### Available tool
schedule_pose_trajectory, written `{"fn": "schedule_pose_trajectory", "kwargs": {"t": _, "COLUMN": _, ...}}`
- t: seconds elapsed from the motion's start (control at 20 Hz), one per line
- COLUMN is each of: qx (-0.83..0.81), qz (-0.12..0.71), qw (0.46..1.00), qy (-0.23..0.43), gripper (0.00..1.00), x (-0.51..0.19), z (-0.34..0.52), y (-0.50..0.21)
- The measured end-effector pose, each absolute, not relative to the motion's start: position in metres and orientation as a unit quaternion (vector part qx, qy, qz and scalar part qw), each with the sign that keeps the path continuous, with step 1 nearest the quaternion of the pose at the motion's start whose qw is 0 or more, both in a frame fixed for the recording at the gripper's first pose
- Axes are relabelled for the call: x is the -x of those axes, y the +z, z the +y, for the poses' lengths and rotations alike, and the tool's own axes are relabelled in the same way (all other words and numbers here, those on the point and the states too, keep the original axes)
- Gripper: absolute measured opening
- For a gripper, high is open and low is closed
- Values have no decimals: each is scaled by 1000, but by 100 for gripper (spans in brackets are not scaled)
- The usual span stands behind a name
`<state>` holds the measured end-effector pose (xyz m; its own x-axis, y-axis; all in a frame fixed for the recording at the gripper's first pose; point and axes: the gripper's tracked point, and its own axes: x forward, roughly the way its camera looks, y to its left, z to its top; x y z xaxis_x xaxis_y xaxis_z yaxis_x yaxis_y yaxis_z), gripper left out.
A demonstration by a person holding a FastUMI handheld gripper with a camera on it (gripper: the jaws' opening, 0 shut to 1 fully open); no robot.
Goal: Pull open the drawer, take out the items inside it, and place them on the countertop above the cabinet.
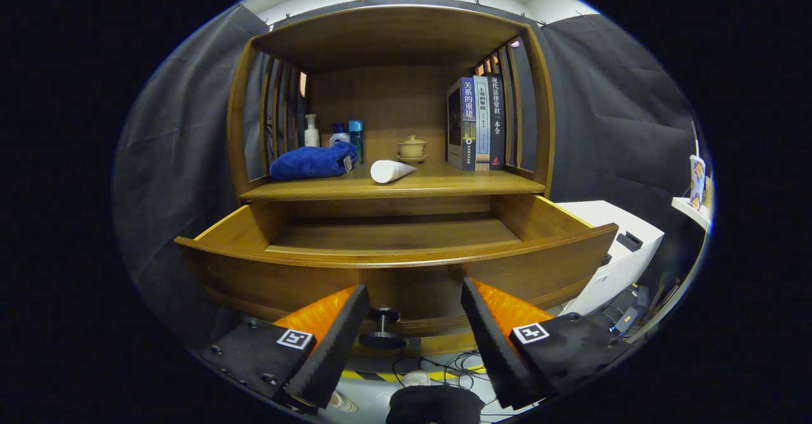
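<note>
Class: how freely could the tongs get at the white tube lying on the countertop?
Probably yes. The open tongs sit low by the drawer knob, and the white tube lies near the countertop's front edge, nothing before it; the pulled-out drawer just means lifting over it.

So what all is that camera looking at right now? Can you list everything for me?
Cabinet: one, brown wood, against the black cloth wall.
Drawer: one, brown wood, pulled open just ahead of the fingers; its visible floor looks bare.
Knob: one, dark, on the drawer front, between the fingers.
Countertop: one, brown wood, above the drawer.
Towel: one, blue, on the countertop's left.
Tube: one, white, lying beside the towel.
Bottles: three, white and blue, behind the towel.
Lidded cup: one, tan, on a saucer at the back.
Books: three, upright, at the right.
White unit: one, right of the drawer.
Cables: several, on the floor below.
Gripper: one, fingers apart, holding nothing, either side of the knob.
</note>
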<state>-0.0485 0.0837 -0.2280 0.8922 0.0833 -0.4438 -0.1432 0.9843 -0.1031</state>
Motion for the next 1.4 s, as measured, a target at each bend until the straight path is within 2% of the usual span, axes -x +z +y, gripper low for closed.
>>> {"fn": "schedule_pose_trajectory", "kwargs": {"t": 1.4, "qx": 74, "qz": 215, "qw": 972, "qy": 52, "gripper": 98, "x": -100, "z": 108, "y": -242}}
